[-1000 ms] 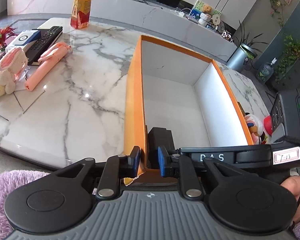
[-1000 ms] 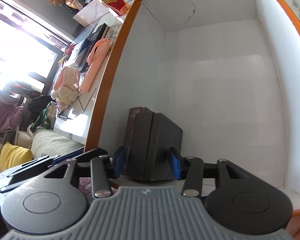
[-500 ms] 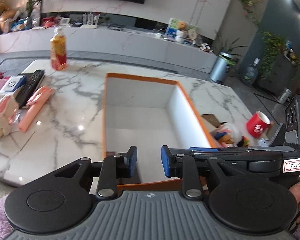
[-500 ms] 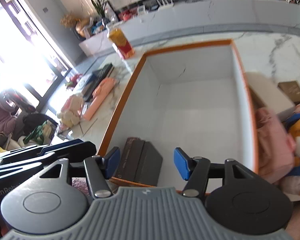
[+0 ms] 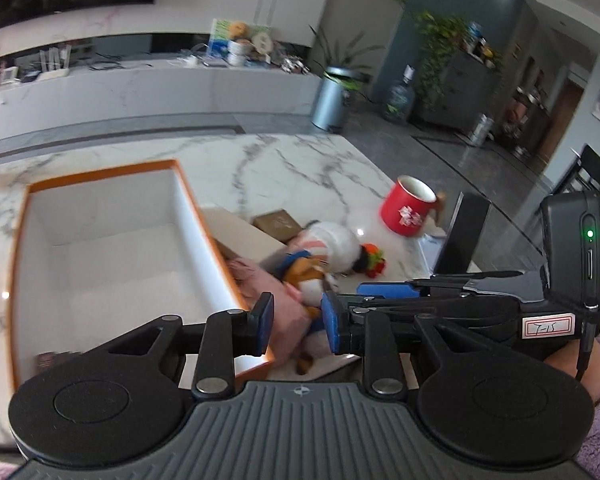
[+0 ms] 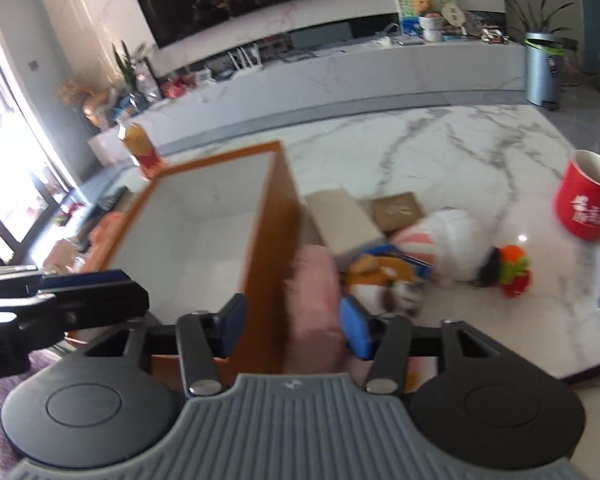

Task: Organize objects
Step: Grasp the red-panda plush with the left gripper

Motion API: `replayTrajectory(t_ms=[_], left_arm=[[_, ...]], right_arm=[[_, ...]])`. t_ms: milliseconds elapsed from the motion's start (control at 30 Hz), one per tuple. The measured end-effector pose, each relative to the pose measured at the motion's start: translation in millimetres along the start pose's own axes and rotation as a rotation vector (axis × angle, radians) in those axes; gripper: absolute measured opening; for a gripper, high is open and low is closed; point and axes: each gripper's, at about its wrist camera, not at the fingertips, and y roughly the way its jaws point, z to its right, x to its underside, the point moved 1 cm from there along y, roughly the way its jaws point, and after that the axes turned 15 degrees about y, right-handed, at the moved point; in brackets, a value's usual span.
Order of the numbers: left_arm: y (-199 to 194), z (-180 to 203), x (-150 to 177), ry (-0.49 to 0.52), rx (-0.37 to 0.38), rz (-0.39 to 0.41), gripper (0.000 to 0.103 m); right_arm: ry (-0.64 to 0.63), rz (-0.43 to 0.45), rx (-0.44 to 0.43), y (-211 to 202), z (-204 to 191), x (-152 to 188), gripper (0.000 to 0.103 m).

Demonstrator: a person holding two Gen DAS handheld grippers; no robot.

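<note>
An orange box [image 5: 100, 172] with a white inside lies on the marble table. A dark case [image 5: 50, 360] rests in its near left corner. My left gripper [image 5: 296, 328] hovers open over the box's near right corner, nothing between its pads. My right gripper [image 6: 294, 328] is also above that corner, its jaws closing on nothing; the box's right wall [image 6: 276, 240] and a pink soft thing [image 6: 316, 280] show below the gap. To the right of the box lie a white plush toy [image 6: 452, 240], a beige carton [image 6: 344, 220] and a small brown box [image 6: 398, 210].
A red mug [image 6: 588, 200] stands near the table's right edge, with a dark upright slab [image 5: 464, 236] beside it. An orange drink bottle [image 6: 140, 148] stands beyond the box at the left. A long white counter and a metal bin [image 6: 542, 68] are behind.
The right gripper let go of the dark case, which stayed in the box. The left gripper released the box's wall. Both drew back, rose and swung right toward the toys.
</note>
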Motion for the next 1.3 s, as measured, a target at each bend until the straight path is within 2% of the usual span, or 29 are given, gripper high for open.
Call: replayTrajectory(t_ms=[133,233,333,400,467,600,733,800,933,1300], left_arm=[[35,18,-7,0.054,0.017,-0.051,0.03],[57,26,-12,0.104,0.012,-0.094,0.035],[78,28,-17,0.116,-0.004,-0.129,0.045],[92,28,-21,0.122,-0.01,-0.157,0.051],[107,29,-23,0.146,-0.024,-0.196,0.051],[133,31,-26,0.167,-0.053,-0.266,0.055],[153,32,-28,0.169,-0.065,-0.327,0.057],[159,30,-27,0.15,-0.07,-0.341,0.064],[171,27,-22,0.137,-0.088,-0.397,0.065],[184,26,-20,0.126,-0.073,-0.432,0.073]], right_arm=[[-0.006,-0.011,0.039,5,29,0,0.033],[0.028,-0.017,0.037,16,49,-2,0.026],[0.056,-0.029,0.053,29,67,-3,0.023],[0.07,-0.033,0.081,36,78,-2,0.023],[0.104,-0.046,0.092,42,91,-3,0.025],[0.173,-0.078,0.074,51,112,-5,0.028],[0.203,-0.096,0.061,59,120,-8,0.029],[0.212,-0.101,0.067,64,123,-8,0.037],[0.225,-0.117,0.06,72,127,-9,0.037],[0.256,-0.143,0.103,86,135,-8,0.037]])
